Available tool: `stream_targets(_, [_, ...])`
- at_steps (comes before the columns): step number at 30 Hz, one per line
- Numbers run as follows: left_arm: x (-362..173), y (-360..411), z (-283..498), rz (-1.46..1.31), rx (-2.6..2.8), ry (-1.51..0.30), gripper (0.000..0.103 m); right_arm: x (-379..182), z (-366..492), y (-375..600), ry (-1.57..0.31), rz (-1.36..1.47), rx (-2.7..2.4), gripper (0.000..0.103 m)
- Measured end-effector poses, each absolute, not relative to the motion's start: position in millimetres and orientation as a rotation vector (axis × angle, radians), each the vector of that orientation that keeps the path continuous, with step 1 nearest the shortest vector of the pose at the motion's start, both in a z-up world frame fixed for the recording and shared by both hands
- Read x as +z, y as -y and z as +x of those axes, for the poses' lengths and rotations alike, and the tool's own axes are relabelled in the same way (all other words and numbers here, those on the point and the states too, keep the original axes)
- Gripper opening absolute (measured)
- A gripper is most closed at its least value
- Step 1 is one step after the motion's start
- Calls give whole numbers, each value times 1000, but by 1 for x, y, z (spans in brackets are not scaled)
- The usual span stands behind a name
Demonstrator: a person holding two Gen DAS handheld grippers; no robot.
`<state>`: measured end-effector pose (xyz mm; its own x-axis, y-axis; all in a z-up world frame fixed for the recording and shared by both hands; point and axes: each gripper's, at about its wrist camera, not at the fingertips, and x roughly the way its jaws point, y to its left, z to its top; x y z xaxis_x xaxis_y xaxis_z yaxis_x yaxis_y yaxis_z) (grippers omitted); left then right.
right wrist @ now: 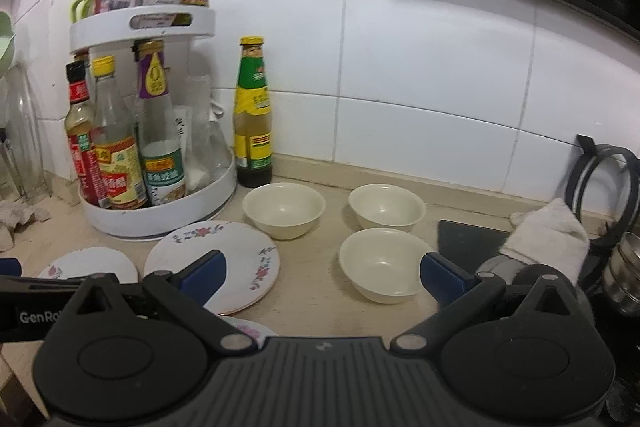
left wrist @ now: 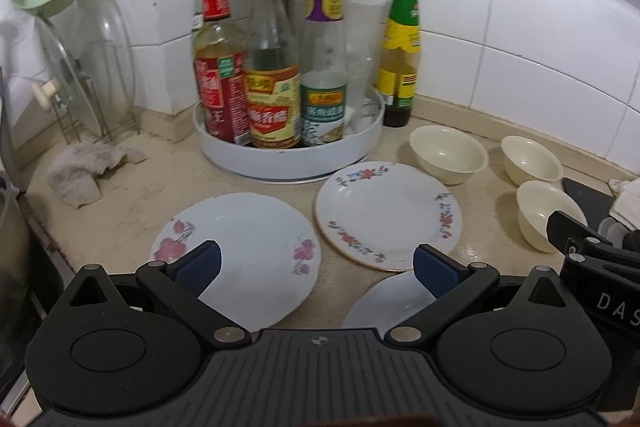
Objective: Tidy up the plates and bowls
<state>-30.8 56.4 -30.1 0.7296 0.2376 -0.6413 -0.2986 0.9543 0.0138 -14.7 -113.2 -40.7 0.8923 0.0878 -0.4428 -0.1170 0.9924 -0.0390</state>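
Three plates lie on the beige counter. A pink-flowered plate sits under my open left gripper. A plate with a red and blue flower rim lies to its right, and a third plate shows only partly near the front. Three cream bowls stand to the right: a back left bowl, a back right bowl and a front bowl. My right gripper hangs open just in front of the front bowl, holding nothing.
A white two-tier turntable rack full of sauce bottles stands at the back. A green-labelled bottle stands beside it. A crumpled rag lies left, with glass lids in a rack. A stove and folded white cloth are on the right.
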Motion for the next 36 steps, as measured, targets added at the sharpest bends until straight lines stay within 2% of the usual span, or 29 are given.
stream_targets(18, [-45, -121, -45, -64, 384, -672, 100, -56, 5, 53, -537, -69, 313, 98])
stream_targets(24, [-53, -158, -42, -62, 417, -688, 99, -63, 10, 23, -575, -78, 428, 86])
stream_targets(28, [-63, -171, -35, -12, 397, -720, 94, -75, 21, 7, -640, -67, 485, 78])
stream_targets(33, [-76, -184, -24, 0, 359, -764, 86, -86, 38, -8, -702, -54, 514, 74])
stream_targets(36, [-82, -191, -17, -3, 339, -781, 85, -89, 44, -15, -719, -48, 534, 72])
